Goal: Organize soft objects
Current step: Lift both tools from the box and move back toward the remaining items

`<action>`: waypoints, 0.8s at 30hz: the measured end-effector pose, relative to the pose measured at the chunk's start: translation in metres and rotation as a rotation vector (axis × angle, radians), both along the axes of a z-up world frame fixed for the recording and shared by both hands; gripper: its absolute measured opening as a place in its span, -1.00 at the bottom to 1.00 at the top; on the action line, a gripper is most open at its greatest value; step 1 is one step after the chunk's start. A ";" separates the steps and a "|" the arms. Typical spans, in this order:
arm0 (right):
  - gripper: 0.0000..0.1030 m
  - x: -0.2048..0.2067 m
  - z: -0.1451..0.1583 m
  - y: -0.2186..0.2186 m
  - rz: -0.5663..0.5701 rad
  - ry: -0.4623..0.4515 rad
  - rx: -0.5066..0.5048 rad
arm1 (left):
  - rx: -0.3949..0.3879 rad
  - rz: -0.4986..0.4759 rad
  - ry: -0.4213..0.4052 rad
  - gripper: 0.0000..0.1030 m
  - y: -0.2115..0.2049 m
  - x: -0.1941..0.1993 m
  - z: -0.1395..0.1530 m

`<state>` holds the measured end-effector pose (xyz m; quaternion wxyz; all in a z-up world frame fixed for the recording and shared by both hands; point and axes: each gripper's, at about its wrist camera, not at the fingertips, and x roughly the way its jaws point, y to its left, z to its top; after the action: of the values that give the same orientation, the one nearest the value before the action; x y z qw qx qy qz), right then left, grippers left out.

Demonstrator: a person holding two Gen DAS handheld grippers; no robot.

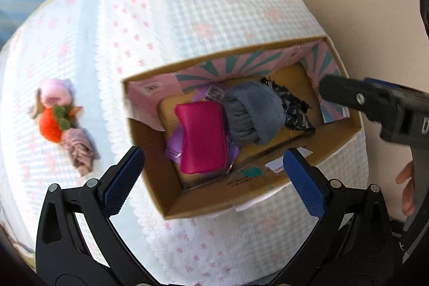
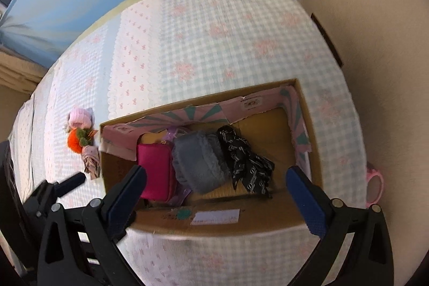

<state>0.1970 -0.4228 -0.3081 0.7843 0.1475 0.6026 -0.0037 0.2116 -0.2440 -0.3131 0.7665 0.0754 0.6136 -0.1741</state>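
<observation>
Box [image 1: 203, 203] holding pink pouch [image 1: 202, 137], grey roll [image 1: 253, 115], black cloth [image 1: 295, 109]. Doll [image 1: 63, 122] lying outside, left of box, long axis slanting along box's left wall. Left gripper [image 1: 214, 178] nearer, right gripper [image 2: 215, 193] hovering above box; both gaping, holding nothing.

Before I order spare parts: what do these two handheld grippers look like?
Both match. The left gripper and right gripper have black plastic linkage arms with silver rivets and two fingers faced with blue, cross-hatch textured pads. No cables or sleeves are visible.
</observation>
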 end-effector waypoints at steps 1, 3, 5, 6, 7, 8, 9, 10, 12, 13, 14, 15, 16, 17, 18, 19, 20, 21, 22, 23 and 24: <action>1.00 -0.004 0.007 0.002 0.011 -0.006 -0.001 | -0.005 0.011 -0.014 0.99 0.004 -0.002 0.008; 1.00 -0.014 0.026 0.007 0.029 -0.033 -0.011 | -0.021 0.033 -0.044 0.99 0.013 -0.009 0.027; 1.00 -0.024 0.047 0.013 0.045 -0.071 -0.041 | -0.028 0.051 -0.076 0.99 0.022 -0.015 0.046; 1.00 -0.030 0.059 0.017 0.053 -0.091 -0.057 | -0.030 0.060 -0.095 0.99 0.026 -0.019 0.056; 1.00 -0.037 0.071 0.020 0.059 -0.113 -0.071 | -0.032 0.067 -0.109 0.99 0.030 -0.023 0.064; 1.00 -0.043 0.081 0.022 0.061 -0.132 -0.080 | -0.036 0.078 -0.129 0.99 0.036 -0.028 0.076; 1.00 -0.049 0.092 0.025 0.061 -0.152 -0.090 | -0.041 0.090 -0.149 0.99 0.042 -0.033 0.088; 1.00 -0.058 0.106 0.028 0.061 -0.180 -0.100 | -0.052 0.102 -0.169 0.99 0.049 -0.038 0.100; 1.00 -0.070 0.126 0.033 0.059 -0.215 -0.113 | -0.068 0.123 -0.203 0.99 0.058 -0.049 0.119; 1.00 -0.077 0.136 0.036 0.057 -0.236 -0.123 | -0.077 0.135 -0.225 0.99 0.065 -0.056 0.131; 1.00 -0.085 0.146 0.039 0.059 -0.256 -0.134 | -0.084 0.146 -0.245 0.99 0.071 -0.062 0.142; 1.00 -0.094 0.156 0.044 0.064 -0.274 -0.149 | -0.089 0.155 -0.264 0.99 0.076 -0.068 0.151; 1.00 -0.100 0.163 0.048 0.068 -0.288 -0.159 | -0.090 0.165 -0.284 0.99 0.082 -0.075 0.160; 1.00 -0.108 0.172 0.053 0.075 -0.304 -0.167 | -0.090 0.176 -0.306 0.99 0.088 -0.082 0.170; 1.00 -0.113 0.176 0.057 0.081 -0.314 -0.168 | -0.092 0.185 -0.324 0.99 0.093 -0.088 0.178; 1.00 -0.120 0.183 0.061 0.089 -0.327 -0.165 | -0.097 0.197 -0.341 0.99 0.100 -0.094 0.186; 1.00 -0.124 0.186 0.064 0.092 -0.337 -0.163 | -0.101 0.215 -0.356 0.99 0.107 -0.100 0.192; 1.00 -0.128 0.189 0.068 0.095 -0.348 -0.162 | -0.106 0.232 -0.366 0.99 0.113 -0.105 0.197; 1.00 -0.132 0.193 0.071 0.100 -0.360 -0.160 | -0.115 0.249 -0.375 0.99 0.120 -0.111 0.203; 1.00 -0.136 0.196 0.075 0.107 -0.374 -0.158 | -0.122 0.264 -0.383 0.99 0.127 -0.116 0.207; 1.00 -0.139 0.198 0.079 0.109 -0.379 -0.150 | -0.122 0.276 -0.392 0.99 0.132 -0.120 0.210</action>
<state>0.0583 -0.3443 -0.1097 0.8913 0.0541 0.4496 0.0215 0.0913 -0.1119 -0.1026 0.8906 -0.0232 0.4459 -0.0862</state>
